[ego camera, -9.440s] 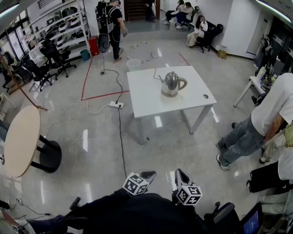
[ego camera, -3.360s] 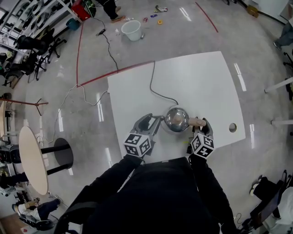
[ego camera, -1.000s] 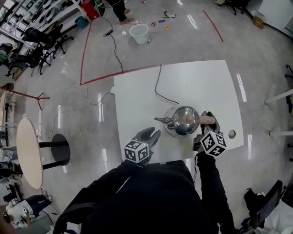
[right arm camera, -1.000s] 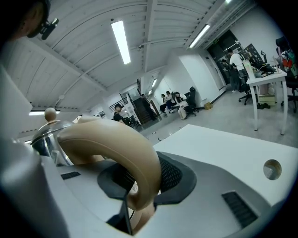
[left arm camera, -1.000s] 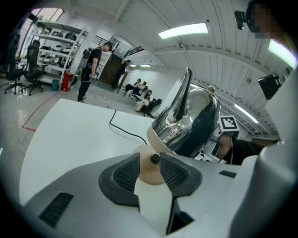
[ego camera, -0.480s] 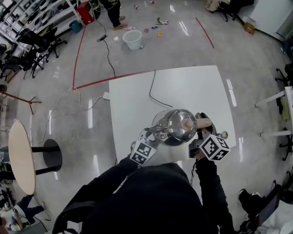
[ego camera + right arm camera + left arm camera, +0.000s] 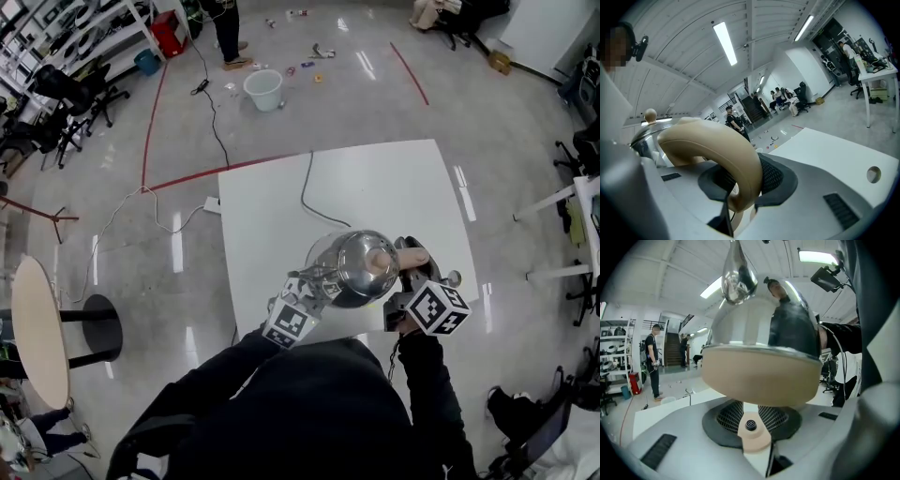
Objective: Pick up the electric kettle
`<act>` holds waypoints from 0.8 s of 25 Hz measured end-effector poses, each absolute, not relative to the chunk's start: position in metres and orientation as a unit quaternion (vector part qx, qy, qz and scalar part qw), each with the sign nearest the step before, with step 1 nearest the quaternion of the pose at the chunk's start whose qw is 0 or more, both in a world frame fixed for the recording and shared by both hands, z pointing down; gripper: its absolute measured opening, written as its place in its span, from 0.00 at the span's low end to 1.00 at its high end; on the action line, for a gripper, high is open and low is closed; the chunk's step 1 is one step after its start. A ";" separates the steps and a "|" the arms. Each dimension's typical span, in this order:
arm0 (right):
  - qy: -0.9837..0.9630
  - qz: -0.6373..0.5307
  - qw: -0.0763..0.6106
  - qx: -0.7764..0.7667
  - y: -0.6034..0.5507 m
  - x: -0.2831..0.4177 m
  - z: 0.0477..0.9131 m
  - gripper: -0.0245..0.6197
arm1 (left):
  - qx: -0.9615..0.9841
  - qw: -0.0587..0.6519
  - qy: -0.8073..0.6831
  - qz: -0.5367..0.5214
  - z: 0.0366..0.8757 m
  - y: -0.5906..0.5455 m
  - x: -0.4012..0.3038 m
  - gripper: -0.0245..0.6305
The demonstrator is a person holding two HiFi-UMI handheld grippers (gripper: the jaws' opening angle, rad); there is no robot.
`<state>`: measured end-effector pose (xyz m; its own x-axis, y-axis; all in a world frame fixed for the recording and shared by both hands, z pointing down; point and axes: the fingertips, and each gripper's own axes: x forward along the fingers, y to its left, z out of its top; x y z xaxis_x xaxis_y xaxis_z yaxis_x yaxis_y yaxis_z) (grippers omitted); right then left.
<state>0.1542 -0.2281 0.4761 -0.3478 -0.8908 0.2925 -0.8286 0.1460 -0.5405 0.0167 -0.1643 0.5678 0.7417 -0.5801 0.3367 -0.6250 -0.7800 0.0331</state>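
White table (image 7: 375,187): stretches away beyond both tongs, its near edge below them. The right gripper view shows its top running off ahead.

Electric kettle (image 7: 352,272): steel body, held clear of the table between the two tongs. From the head view we get only the domed lid and its knob (image 7: 380,261). The left gripper view gives the underside instead: the kettle (image 7: 759,333) fills the frame, with a tan band round its base and the spout (image 7: 736,273) pointing up and away.

Right tongs (image 7: 408,270): on the kettle's right. The right gripper view shows these tongs (image 7: 740,206) clamped on the tan handle (image 7: 717,150), which arches up out of the dark pads. The head view shows only the handle's top (image 7: 414,255).

Left tongs (image 7: 314,286): tucked under the spout side, tips hidden from the head view by the kettle. In the left gripper view the tongs (image 7: 754,432) are closed tip to tip with nothing between them, the kettle's base just above. We cannot tell whether it rests on them.

Cord (image 7: 314,202): lies loose on the table, beyond the tongs.

Round hole (image 7: 873,174): in the tabletop, right of the right tongs.
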 end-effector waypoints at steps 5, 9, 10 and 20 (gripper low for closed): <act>0.741 -0.334 0.045 -0.581 -0.225 0.161 0.484 0.20 | 0.933 0.059 -0.318 0.156 0.561 -0.163 0.012 0.20; 0.732 -0.338 0.049 -0.590 -0.223 0.169 0.488 0.20 | 0.921 0.133 -0.338 0.142 0.574 -0.168 -0.005 0.20; 0.730 -0.335 0.051 -0.594 -0.223 0.172 0.487 0.20 | 0.910 0.189 -0.346 0.128 0.583 -0.171 -0.013 0.20; 0.741 -0.319 0.077 -0.585 -0.229 0.169 0.468 0.20 | 0.792 0.524 -0.290 -0.117 0.566 -0.189 -0.050 0.15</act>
